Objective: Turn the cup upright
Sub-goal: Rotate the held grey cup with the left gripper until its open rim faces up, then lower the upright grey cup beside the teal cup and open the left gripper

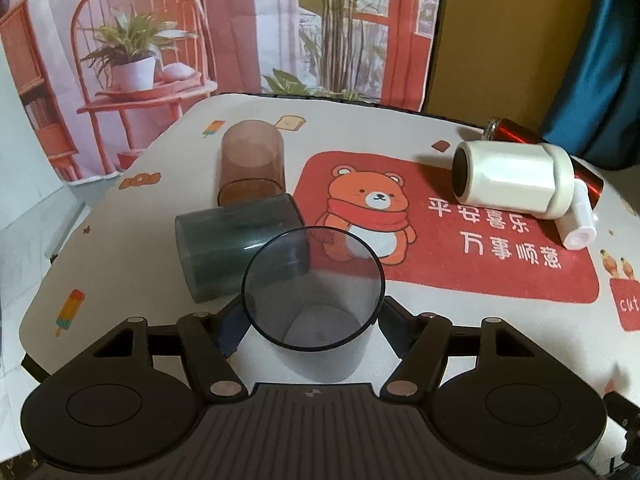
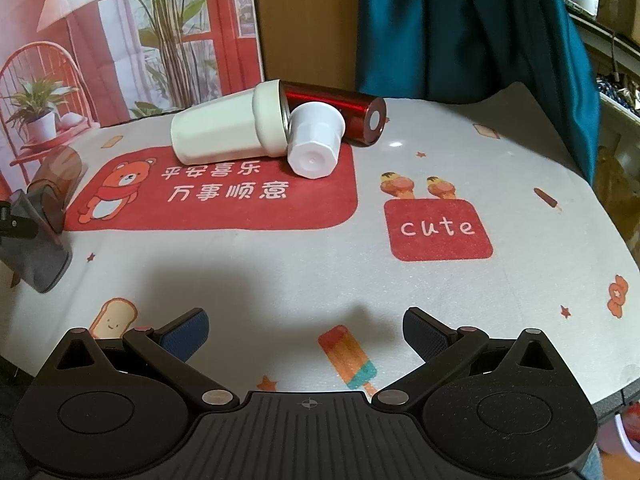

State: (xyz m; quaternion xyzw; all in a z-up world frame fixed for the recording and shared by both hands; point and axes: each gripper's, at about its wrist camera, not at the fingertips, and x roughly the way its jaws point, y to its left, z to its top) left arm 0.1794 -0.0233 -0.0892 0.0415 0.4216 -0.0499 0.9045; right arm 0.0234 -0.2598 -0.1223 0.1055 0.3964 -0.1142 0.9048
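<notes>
My left gripper (image 1: pixel 314 322) is shut on a clear grey cup (image 1: pixel 316 300), held mouth-up, its base near the tablecloth; the same cup shows at the left edge of the right wrist view (image 2: pixel 34 258). A teal cup (image 1: pixel 228 248) lies on its side just behind it. A brown cup (image 1: pixel 252 164) lies on its side further back, also seen in the right wrist view (image 2: pixel 56 178). My right gripper (image 2: pixel 306 334) is open and empty above the tablecloth, near the front edge.
A large white cup (image 2: pixel 224 132), a small white cup (image 2: pixel 316 146) and a red metal tumbler (image 2: pixel 340 114) lie on their sides in a cluster at the back. The table (image 2: pixel 360 280) has a cartoon cloth. A teal curtain (image 2: pixel 460 20) hangs behind.
</notes>
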